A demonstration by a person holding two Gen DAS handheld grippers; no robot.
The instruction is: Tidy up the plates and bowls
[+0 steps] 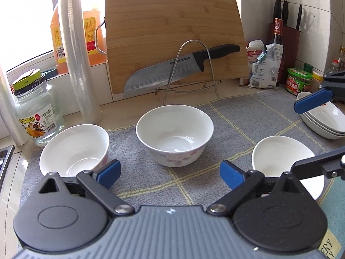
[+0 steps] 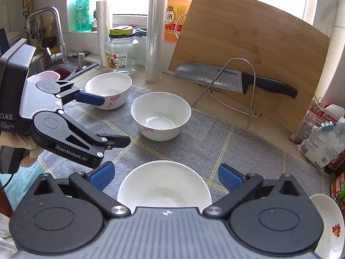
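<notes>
Three white bowls sit on a grey checked mat [image 1: 237,116]. A flower-print bowl [image 1: 174,133] stands upright straight ahead of my left gripper [image 1: 170,174], which is open with only mat between its blue pads. A second flower-print bowl [image 1: 74,149] is beside the left finger. A plain shallow bowl [image 1: 280,157] lies at the right. In the right wrist view this shallow bowl [image 2: 163,185] rests on the mat just below my open right gripper [image 2: 166,177], whose pads stand clear of the rim. Stacked plates [image 1: 325,120] sit far right.
A bamboo cutting board [image 1: 172,32] and a large knife [image 1: 168,69] lean in a wire rack behind the mat. A glass jar [image 1: 36,116], a film roll [image 1: 77,54] and oil bottles stand at the back left. Bags and jars [image 1: 265,64] crowd the right. The sink and tap [image 2: 54,32] lie left.
</notes>
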